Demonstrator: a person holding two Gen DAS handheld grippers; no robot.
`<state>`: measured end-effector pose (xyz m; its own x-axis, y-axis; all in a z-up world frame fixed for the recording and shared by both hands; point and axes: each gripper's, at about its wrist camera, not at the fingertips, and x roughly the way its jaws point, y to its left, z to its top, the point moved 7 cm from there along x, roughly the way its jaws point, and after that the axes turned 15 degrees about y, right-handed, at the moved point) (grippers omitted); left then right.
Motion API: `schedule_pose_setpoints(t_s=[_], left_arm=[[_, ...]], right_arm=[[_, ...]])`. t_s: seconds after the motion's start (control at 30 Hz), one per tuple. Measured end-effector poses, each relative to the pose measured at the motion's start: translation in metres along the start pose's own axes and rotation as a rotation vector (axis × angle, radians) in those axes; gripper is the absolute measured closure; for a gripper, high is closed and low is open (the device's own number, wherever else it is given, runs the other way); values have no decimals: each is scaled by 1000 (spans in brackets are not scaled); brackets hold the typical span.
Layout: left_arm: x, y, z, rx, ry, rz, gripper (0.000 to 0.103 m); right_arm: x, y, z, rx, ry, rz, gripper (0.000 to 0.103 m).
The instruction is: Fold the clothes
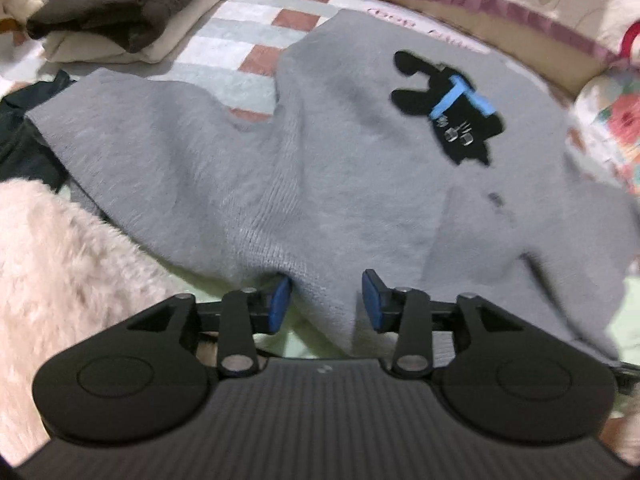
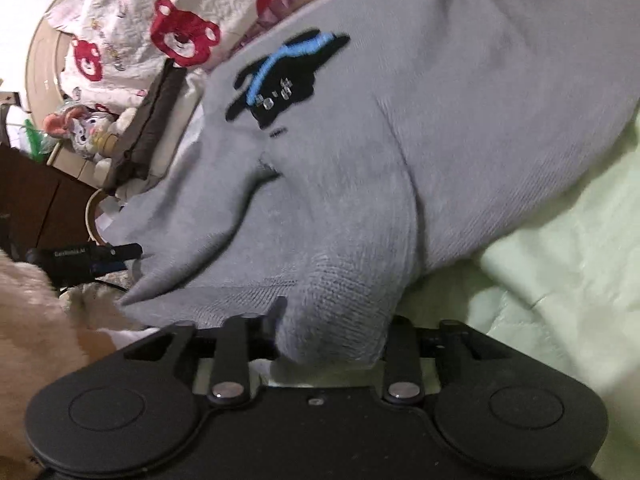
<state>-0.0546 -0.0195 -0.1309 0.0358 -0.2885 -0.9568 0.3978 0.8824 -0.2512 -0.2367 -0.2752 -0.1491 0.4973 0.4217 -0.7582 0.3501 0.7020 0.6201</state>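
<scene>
Sweater, grey, spread on bed; left gripper fingers wide apart around hem; right gripper grip hidden, cannot tell.

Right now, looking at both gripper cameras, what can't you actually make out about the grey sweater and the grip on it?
- Right gripper, right wrist view: the bunched grey sweater covers the fingertips, so the grip is unclear.
- Black rabbit patch: motion blur smears its small details.
- Left wrist view: the sweater's right sleeve runs off the frame edge.
- Left gripper: open, with the hem between the pads.
</scene>
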Motion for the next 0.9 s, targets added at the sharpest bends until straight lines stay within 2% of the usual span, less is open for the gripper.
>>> schedule_pose_setpoints(t_s=[0.07,0.13,0.2,0.27,0.37,0.47,0.5,0.67,0.7,0.73,0.77,0.83,0.87,0.9], left_arm=[[-13,-4,12,19,17,-94,61],[-32,-10,34,70,-22,-144,57],[-48,-18,58,136,-82,-169,38],[-49,-22,92,181,-119,-183,33],[-24,-21,139,160,-137,-169,33],[0,-20,185,138,-155,-155,33],[8,-19,201,131,-162,-151,33],[49,-17,279,96,-192,-128,33],[60,-19,289,119,-199,-83,33],[75,-22,292,173,-202,3,33],[88,-21,295,208,-188,52,33],[107,-12,297,243,-142,81,33],[117,-8,299,261,-118,95,33],[124,-5,301,259,-99,75,33]], right_arm=[[-10,0,1,-27,14,-39,59],[-30,3,5,-70,25,-69,57],[-49,5,9,-113,34,-101,56],[-69,6,19,-152,26,-147,56],[-95,7,50,-167,-24,-221,55],[-119,10,110,-244,-136,-351,55],[-122,11,134,-289,-171,-424,55],[-96,14,246,-418,-149,-615,55],[-90,14,268,-440,-144,-649,55],[-78,16,286,-439,-145,-657,55],[-72,14,300,-443,-160,-670,55],[-53,16,318,-449,-200,-697,56],[-41,19,318,-446,-188,-690,59],[-32,18,316,-450,-164,-667,62]])
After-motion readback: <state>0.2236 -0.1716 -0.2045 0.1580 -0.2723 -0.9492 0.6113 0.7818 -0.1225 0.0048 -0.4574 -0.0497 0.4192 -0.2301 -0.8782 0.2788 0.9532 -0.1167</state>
